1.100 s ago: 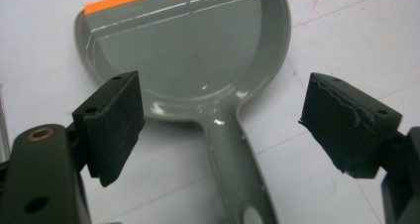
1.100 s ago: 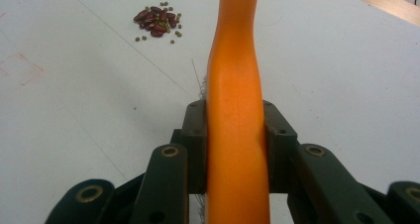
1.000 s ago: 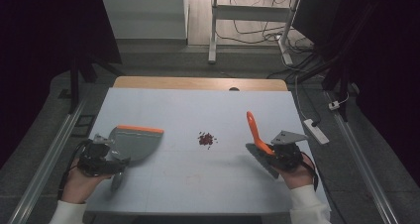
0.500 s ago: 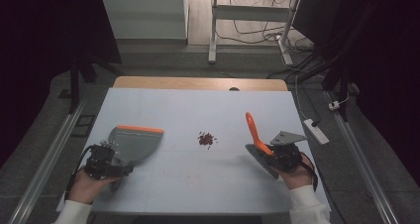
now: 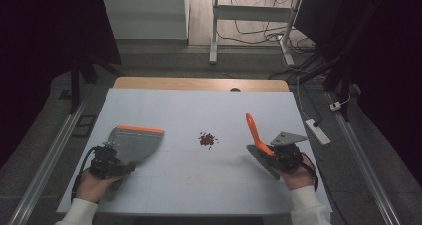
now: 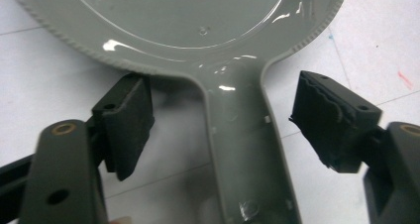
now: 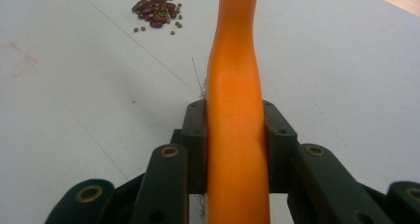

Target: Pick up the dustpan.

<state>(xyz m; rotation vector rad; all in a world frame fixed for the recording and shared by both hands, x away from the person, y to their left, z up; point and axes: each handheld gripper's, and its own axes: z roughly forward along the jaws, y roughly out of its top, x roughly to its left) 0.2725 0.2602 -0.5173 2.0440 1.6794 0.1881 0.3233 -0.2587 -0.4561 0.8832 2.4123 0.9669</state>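
Lowered over the last second, the left gripper [image 5: 115, 161] now straddles the handle of the dustpan [image 5: 133, 143], and its jaws have just been closing; the handle lies between the pads [image 6: 126, 122] with a gap on each side, so nothing is gripped yet. One dustpan is seen, lying flat at the left with its orange lip toward the far side, presumably so that it can be slid to the pile. One brush [image 5: 255, 133] is clamped by its orange handle in the right gripper [image 5: 271, 158], apparently ready for sweeping. One small heap of beans [image 5: 207, 140] sits mid-table [image 5: 189, 105], between the two tools.
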